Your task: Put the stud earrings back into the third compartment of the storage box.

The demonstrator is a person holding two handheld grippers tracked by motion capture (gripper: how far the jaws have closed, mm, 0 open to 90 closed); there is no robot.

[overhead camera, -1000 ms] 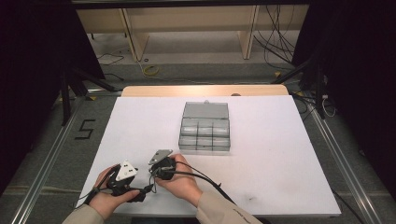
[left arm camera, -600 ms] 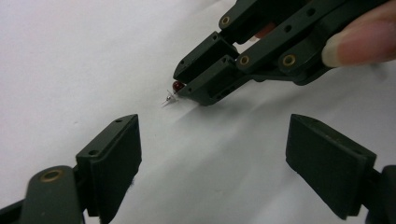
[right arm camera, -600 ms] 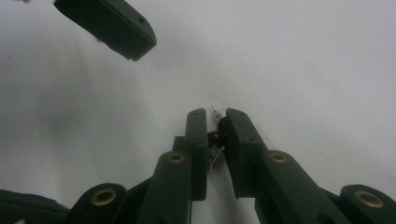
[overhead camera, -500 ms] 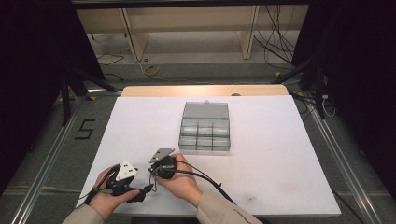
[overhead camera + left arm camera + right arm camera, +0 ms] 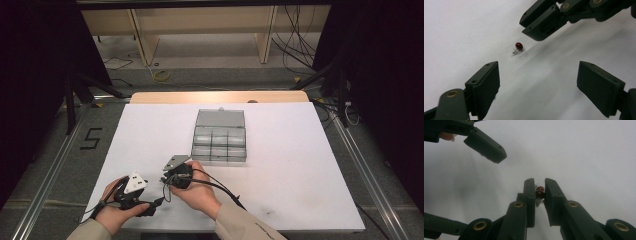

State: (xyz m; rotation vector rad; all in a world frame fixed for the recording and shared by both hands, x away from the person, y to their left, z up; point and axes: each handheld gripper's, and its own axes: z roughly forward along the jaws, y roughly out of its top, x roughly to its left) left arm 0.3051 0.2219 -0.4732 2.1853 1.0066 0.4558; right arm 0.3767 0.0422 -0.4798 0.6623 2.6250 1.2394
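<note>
Right tool [image 5: 539, 195] over white tabletop [image 5: 300, 165]

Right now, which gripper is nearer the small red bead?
Right. The right gripper has its jaws closed around the red bead; the left gripper stands open, short of it, with the bead beyond its jaws.

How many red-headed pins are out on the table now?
1. The red-headed pin lies on the white sheet at the right tongs' tips. Others may be hidden in the compartment box.
</note>
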